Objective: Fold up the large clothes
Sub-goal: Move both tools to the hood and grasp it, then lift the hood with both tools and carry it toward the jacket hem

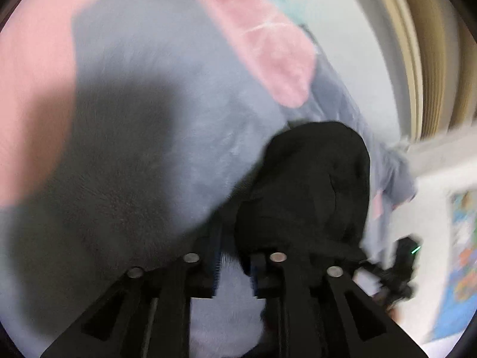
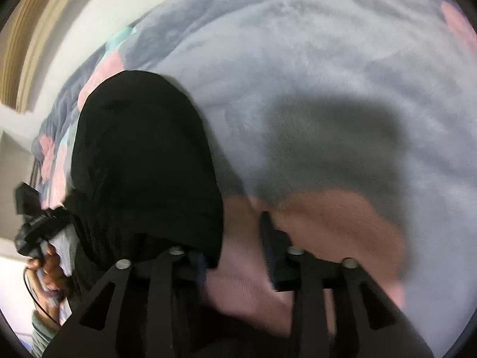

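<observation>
A black garment [image 1: 310, 185] hangs bunched over a fluffy grey blanket with pink patches [image 1: 155, 95]. In the left wrist view it drapes over my left gripper's right finger; my left gripper [image 1: 234, 265] has a gap between its fingers with blanket showing through. In the right wrist view the black garment [image 2: 143, 161] drapes over the left finger of my right gripper [image 2: 235, 256], whose fingers stand apart with pink blanket [image 2: 238, 280] between them. The frames are motion-blurred, so whether either gripper pinches cloth is unclear.
The grey blanket [image 2: 313, 59] covers a bed beside a white wall [image 1: 342, 29] with a beige door frame [image 1: 432, 59]. The other gripper and the hand holding it [image 2: 44, 238] show at the left. A colourful mat [image 1: 459, 262] lies on the floor at the right.
</observation>
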Available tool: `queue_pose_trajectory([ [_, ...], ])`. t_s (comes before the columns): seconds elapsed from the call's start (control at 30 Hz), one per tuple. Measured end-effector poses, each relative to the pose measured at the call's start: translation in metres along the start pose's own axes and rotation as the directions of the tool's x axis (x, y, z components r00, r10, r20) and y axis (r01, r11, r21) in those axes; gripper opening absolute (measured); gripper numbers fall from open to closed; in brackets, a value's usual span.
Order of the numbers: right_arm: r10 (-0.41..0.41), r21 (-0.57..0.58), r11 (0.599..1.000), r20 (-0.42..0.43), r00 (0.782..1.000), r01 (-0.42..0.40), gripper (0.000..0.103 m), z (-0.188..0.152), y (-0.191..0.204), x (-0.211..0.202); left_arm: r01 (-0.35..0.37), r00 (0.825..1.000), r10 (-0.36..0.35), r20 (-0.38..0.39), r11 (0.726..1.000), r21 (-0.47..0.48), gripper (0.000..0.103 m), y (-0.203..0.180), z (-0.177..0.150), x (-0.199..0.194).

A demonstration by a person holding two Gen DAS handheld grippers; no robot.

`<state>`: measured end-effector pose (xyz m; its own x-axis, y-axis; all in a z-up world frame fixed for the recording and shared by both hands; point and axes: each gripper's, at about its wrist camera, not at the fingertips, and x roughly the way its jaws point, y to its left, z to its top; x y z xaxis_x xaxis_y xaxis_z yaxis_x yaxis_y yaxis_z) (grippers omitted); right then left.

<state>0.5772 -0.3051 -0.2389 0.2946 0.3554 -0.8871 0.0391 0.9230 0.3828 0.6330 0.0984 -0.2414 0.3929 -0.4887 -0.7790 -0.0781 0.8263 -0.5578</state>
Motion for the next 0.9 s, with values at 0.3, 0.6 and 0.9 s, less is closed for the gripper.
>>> queue_pose_trajectory([
  [0.3,-0.031,-0.179,0.981,0.222,0.975,0.072,0.047,0.011,0.055,-0.102,-0.16,0.964,0.094,0.249,0.952,0.261,0.032,-0.085,0.003,-0.107],
  [0.6,-0.085,-0.294,0.951,0.046,0.995,0.095,0.058,0.027,0.107,0.014,-0.066,0.995,0.085,-0.048,0.947,0.313,0.04,-0.117,0.013,0.016],
  [0.9,-0.088,-0.375,0.923,0.016,0.996,0.088,0.058,-0.01,0.074,0.044,-0.017,0.995,0.04,-0.088,0.967,0.253,0.025,-0.069,-0.003,0.035],
])
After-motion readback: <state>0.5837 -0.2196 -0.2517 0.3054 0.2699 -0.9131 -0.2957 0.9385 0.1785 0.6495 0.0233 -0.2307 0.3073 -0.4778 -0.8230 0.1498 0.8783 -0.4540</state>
